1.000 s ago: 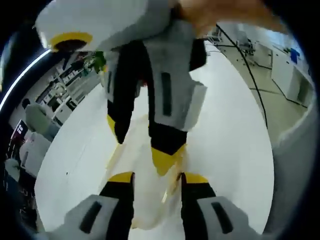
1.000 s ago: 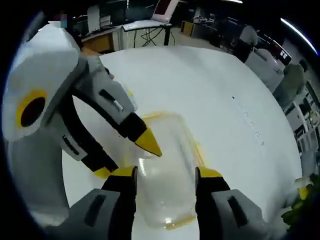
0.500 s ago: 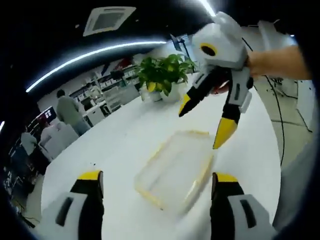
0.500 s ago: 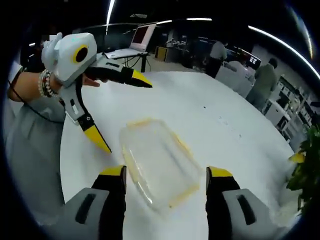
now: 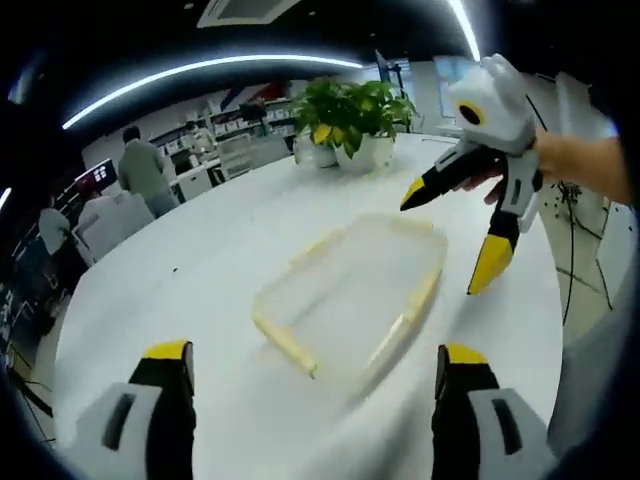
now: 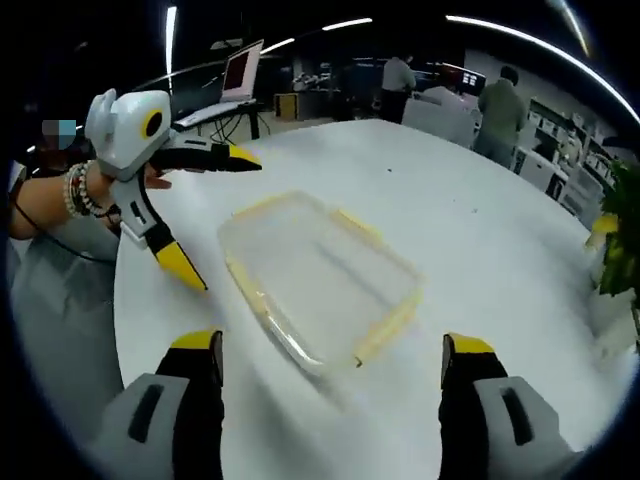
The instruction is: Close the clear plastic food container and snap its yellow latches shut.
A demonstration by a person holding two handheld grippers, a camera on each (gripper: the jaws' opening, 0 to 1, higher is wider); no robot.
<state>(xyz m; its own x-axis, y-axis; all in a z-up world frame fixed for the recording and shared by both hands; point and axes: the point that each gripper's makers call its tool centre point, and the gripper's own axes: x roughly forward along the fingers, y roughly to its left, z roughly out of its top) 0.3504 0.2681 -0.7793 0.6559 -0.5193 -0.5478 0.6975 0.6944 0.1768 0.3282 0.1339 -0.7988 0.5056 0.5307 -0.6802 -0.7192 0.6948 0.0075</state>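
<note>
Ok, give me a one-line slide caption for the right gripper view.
Both claws open and clear of the lidded container on the white table, left claw off to one side.

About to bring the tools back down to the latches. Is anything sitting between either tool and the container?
Nothing visible is. The container lies alone on the white table, with the left tool and right tool both open and held off to its sides. The plant stands well behind it.

Both views face the container (image 5: 350, 300) (image 6: 315, 275) on the table from opposite sides
</note>
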